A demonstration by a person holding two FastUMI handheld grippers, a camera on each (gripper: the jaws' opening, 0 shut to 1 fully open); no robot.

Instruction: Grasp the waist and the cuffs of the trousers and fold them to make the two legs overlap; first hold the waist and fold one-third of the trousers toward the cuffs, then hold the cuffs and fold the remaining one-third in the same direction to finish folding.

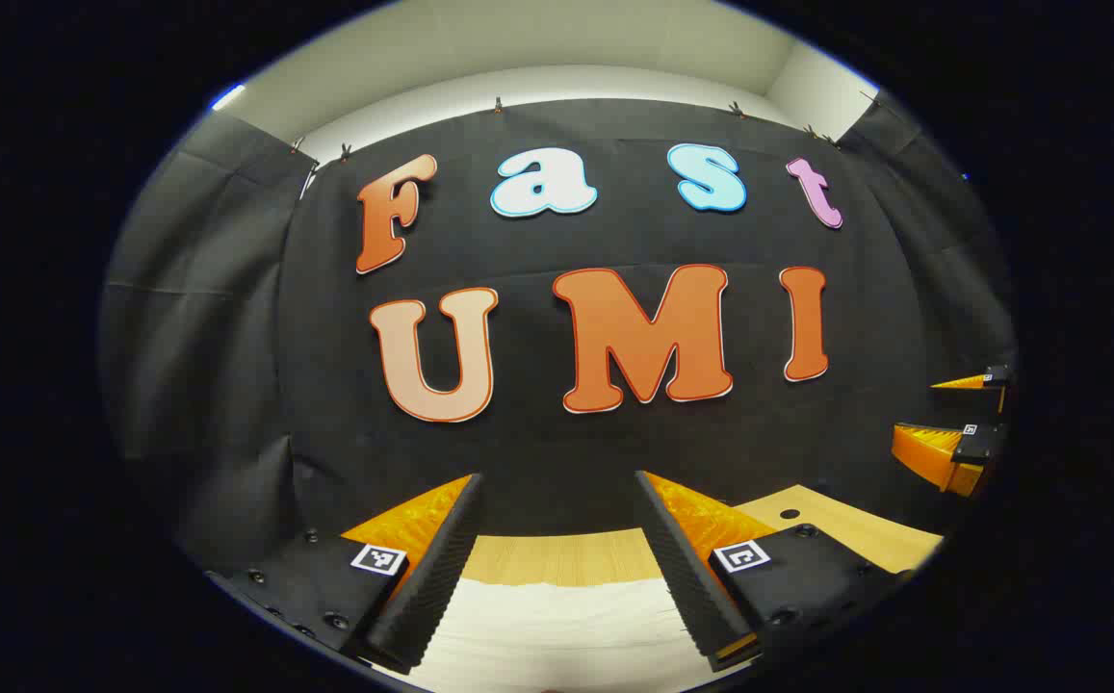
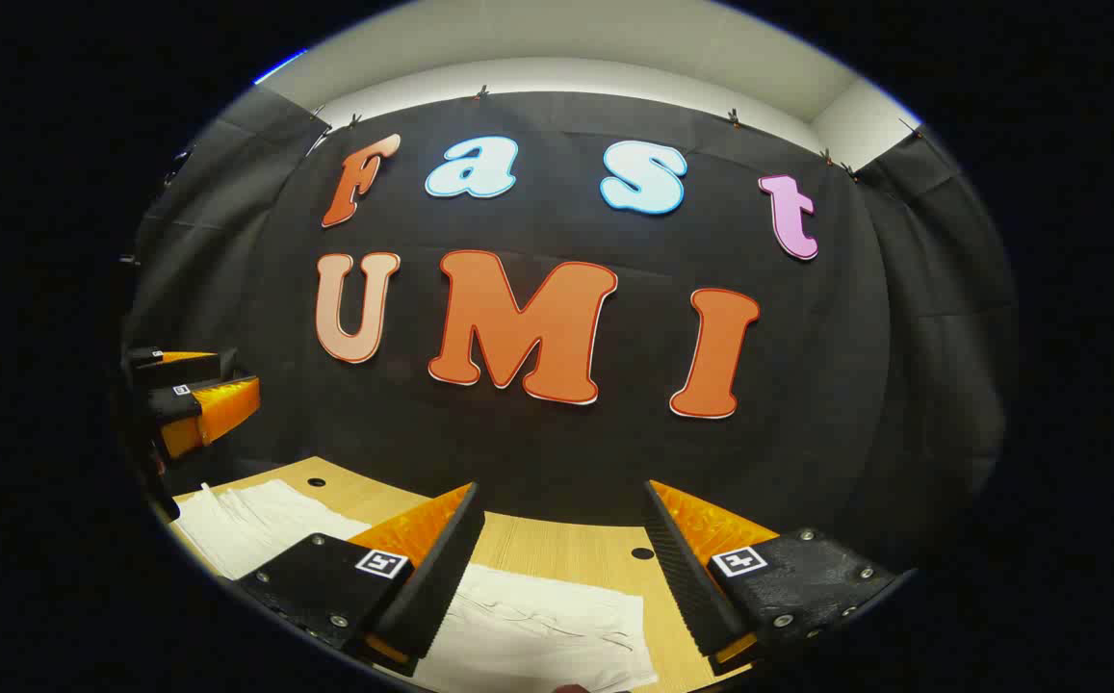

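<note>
White trousers [image 2: 537, 626] lie flat on the wooden table [image 2: 557, 549], with another part of the white cloth [image 2: 248, 520] reaching left behind my right gripper's left finger. In the left gripper view the white trousers [image 1: 557, 626] show low between my fingers. My left gripper [image 1: 557, 568] is open above the cloth, holding nothing. My right gripper [image 2: 561, 573] is open too, hovering over the cloth edge. Each gripper shows at the side of the other's view: the right gripper [image 1: 961, 423] at the far right, the left gripper [image 2: 195, 395] at the far left.
The wooden table [image 1: 836, 525] runs back to the black cloth wall [image 1: 557, 241]. Small round holes [image 2: 642, 553] sit in the tabletop near the far edge. Bare wood lies to the right of the trousers.
</note>
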